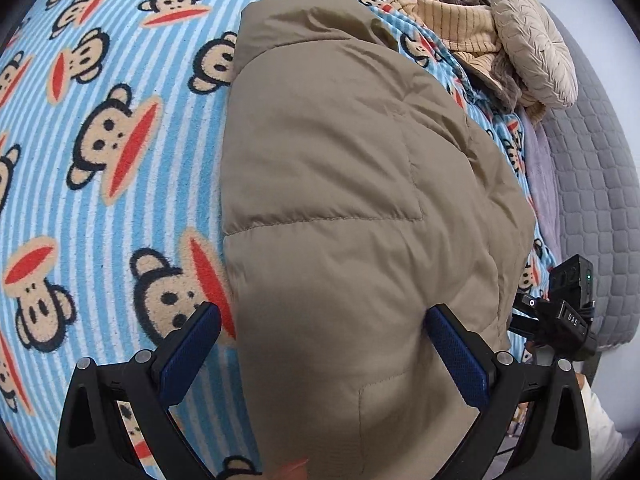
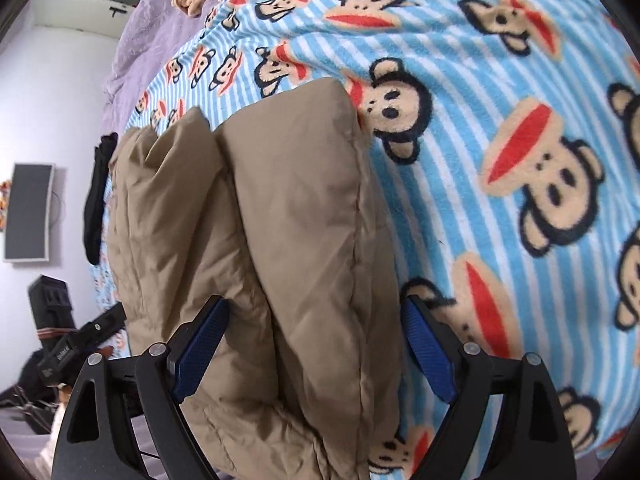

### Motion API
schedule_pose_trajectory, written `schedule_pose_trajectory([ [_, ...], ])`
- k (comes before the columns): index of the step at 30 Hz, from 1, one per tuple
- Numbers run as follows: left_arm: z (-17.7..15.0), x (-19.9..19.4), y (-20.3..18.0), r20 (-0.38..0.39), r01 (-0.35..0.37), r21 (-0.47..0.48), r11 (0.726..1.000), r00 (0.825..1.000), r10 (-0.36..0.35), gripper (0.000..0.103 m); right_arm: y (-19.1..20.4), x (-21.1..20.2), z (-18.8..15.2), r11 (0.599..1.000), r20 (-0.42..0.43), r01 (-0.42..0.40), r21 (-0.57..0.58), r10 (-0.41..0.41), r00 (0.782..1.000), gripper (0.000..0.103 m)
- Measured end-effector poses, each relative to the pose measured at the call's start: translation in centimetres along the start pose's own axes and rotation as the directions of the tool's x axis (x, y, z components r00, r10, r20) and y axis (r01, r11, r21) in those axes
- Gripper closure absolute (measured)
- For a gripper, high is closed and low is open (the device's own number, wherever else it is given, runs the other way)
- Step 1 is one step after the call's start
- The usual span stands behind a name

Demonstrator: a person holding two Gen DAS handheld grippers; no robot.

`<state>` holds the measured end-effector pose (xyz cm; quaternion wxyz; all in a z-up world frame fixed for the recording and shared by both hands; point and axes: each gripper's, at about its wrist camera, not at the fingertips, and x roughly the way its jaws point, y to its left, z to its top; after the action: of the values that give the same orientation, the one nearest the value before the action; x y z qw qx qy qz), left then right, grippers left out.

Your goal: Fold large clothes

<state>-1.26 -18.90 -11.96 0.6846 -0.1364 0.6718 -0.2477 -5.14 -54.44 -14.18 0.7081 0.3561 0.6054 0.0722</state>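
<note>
A bed fills both views, covered by a blue-striped monkey blanket (image 1: pixel 120 128). On it lies a tan puffer jacket (image 1: pixel 340 184), folded into a thick bundle with its doubled layers showing in the right wrist view (image 2: pixel 280 220). A heap of cream clothes (image 1: pixel 460 32) and a round pillow (image 1: pixel 532 48) sit at the far right of the bed. The left tool (image 1: pixel 322 344) stands wide open over the jacket's near end, blue pads apart and not pressing the cloth. The right tool (image 2: pixel 316 332) is open too, jaws spread either side of the bundle's near edge, gripping nothing.
</note>
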Motion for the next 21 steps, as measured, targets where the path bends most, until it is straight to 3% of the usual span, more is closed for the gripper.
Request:
schedule_pose_trajectory([
  [4, 0.9, 0.8, 0.2, -0.014, 0.050, 0.004, 0.999, 0.999, -0.050, 0.000, -0.3, 0.6, 1.1, 0.991, 0.004, -0.134, 0.019, 0.134, 0.991, 0.012],
  [5, 1.2, 1.0, 0.1, -0.015, 0.056, 0.007, 0.998, 0.998, -0.056, 0.000, 0.1, 0.5, 1.2, 0.983, 0.001, -0.182, 0.006, 0.182, 0.983, 0.009],
  [6, 1.5, 1.2, 0.1, -0.018, 0.063, 0.008, 0.998, 0.998, -0.063, 0.000, 0.5, 0.5, 1.3, 0.976, -0.006, -0.216, -0.012, 0.216, 0.976, 0.000],
  [9, 2.3, 2.1, 0.0, -0.035, 0.066, 0.004, 0.998, 0.997, -0.066, 0.000, 2.0, 0.4, 1.6, 0.952, -0.026, -0.295, -0.076, 0.294, 0.955, 0.000],
  [11, 2.8, 2.7, 0.1, -0.046, 0.080, 0.011, 0.997, 0.996, -0.079, 0.000, 3.0, 1.1, 1.9, 0.959, -0.063, -0.256, -0.121, 0.250, 0.966, 0.000],
  [15, 3.5, 4.3, 1.0, -0.091, 0.147, -0.014, 0.989, 0.985, -0.147, 0.000, 3.4, 3.4, 3.0, 0.974, -0.106, -0.092, -0.208, 0.071, 0.992, 0.000],
  [21, 3.9, 6.8, 0.7, -0.117, 0.205, -0.074, 0.976, 0.970, -0.213, 0.000, 2.1, 6.9, 4.9, 0.976, -0.180, -0.144, -0.166, 0.113, 0.977, 0.000],
])
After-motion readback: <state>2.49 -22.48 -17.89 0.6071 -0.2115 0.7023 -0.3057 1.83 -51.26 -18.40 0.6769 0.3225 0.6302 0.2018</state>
